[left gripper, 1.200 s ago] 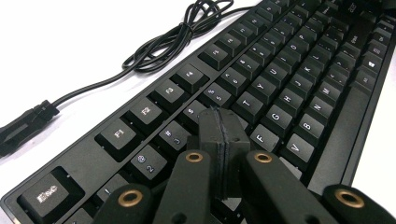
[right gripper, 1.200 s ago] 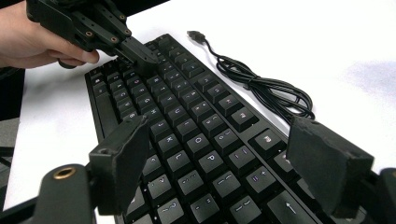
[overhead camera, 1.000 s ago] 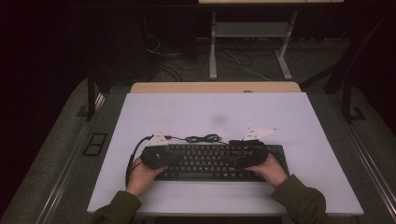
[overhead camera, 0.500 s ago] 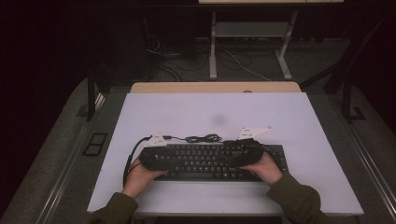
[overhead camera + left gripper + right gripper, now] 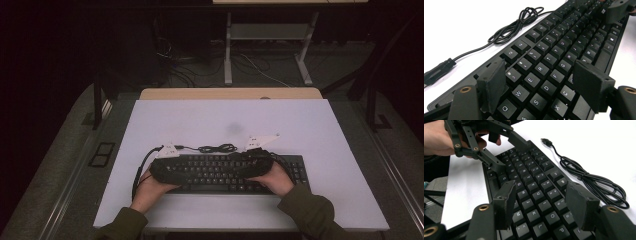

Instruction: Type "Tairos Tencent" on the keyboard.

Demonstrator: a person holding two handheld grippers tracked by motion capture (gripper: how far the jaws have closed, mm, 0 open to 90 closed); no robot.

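Keyboard [image 5: 227, 172] lies near bench [image 5: 320, 130] front edge. Your left gripper [image 5: 537, 82] fingers apart over Q-W-E keys, just opening; right gripper [image 5: 541, 200] fingers apart, just closing, nothing clamped. Bench beyond coiled cable [image 5: 216, 148] bare.

Overhead plus two close keyboard [image 5: 227, 172] views

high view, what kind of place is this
Probably a lab or recording workspace, not a home desk: a plain white table in a dark room, a black keyboard on it, loose cables on the floor beside a bare metal stand.
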